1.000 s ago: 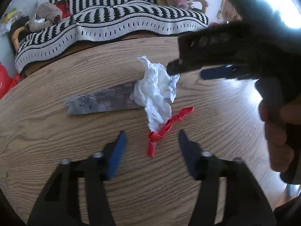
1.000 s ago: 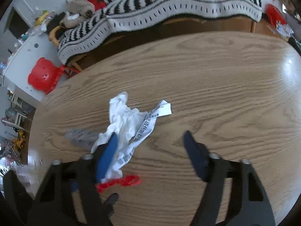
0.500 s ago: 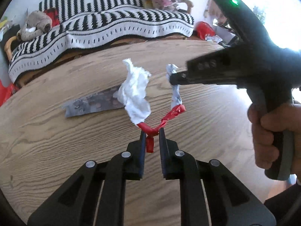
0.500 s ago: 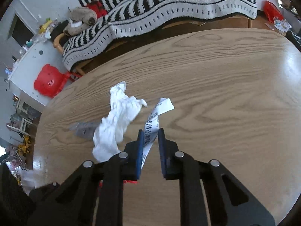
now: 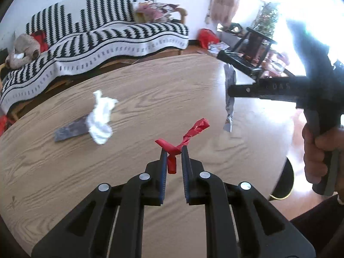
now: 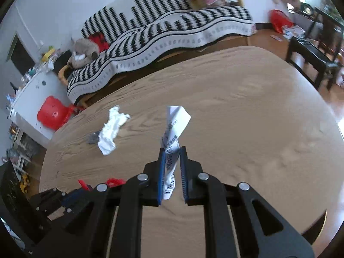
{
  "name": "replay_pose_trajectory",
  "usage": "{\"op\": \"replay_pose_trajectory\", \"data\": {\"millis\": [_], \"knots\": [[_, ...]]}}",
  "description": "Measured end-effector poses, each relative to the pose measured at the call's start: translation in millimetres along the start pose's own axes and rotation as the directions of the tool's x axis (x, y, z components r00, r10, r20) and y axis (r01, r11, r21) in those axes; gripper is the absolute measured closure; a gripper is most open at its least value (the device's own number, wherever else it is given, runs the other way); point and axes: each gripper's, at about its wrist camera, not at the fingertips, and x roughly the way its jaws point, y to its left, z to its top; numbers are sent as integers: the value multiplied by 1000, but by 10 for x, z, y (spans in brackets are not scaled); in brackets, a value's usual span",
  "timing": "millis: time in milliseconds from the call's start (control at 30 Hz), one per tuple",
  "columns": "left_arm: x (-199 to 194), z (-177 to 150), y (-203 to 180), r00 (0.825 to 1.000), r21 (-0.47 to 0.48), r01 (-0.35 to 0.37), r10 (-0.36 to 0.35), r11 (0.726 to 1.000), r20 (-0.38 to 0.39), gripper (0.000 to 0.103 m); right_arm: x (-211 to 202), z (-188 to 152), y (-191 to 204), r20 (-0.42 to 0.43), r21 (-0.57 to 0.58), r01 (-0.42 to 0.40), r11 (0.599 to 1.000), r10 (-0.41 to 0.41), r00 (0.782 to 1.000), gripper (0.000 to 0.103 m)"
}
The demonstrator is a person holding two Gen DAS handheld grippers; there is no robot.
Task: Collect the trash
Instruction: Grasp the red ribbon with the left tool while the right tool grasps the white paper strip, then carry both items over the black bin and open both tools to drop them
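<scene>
Two hand-held grippers hover above a round, wood-grain table (image 5: 107, 185), each carrying one scrap, likely for disposal. The left gripper (image 5: 173, 153) pinches a twisted red wrapper (image 5: 187, 137), crinkled like foil. The right gripper (image 6: 172, 153) clamps a curled printed receipt (image 6: 175, 126), thin and papery. A crumpled white tissue (image 5: 101, 118) lies on the table, partly over a flat, dark wrapper (image 5: 71, 130), possibly foil; blur hides detail.

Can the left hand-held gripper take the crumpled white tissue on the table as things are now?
Probably not yet. The left hand-held gripper is shut on the red wrapper, so it has no free grip. The path itself to the crumpled white tissue on the table looks open.
</scene>
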Motion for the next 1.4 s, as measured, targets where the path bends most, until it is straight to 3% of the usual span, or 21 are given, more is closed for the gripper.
{"op": "replay_pose_trajectory", "data": {"millis": [367,567,933,1100,1400], "knots": [[167,-12,-1207,994,106,111,-110,988,-17,91,-883,-698,-1047,40,81,77,994,-81,996,89],[417,35,-1871,984,147,179,-176,973,-34,91,-1368,-1111,-1687,74,135,164,977,-175,982,89],[932,-132,-3000,936,204,349,-327,915,-134,91,-1928,-1706,-2643,40,252,267,930,-286,957,89],[1153,-218,-3270,924,211,372,-339,904,-175,91,-1934,-1795,-2896,4,285,288,914,-302,953,89],[1263,-239,-3334,919,210,380,-342,901,-197,91,-1921,-1757,-2867,1,288,293,912,-307,952,89]]}}
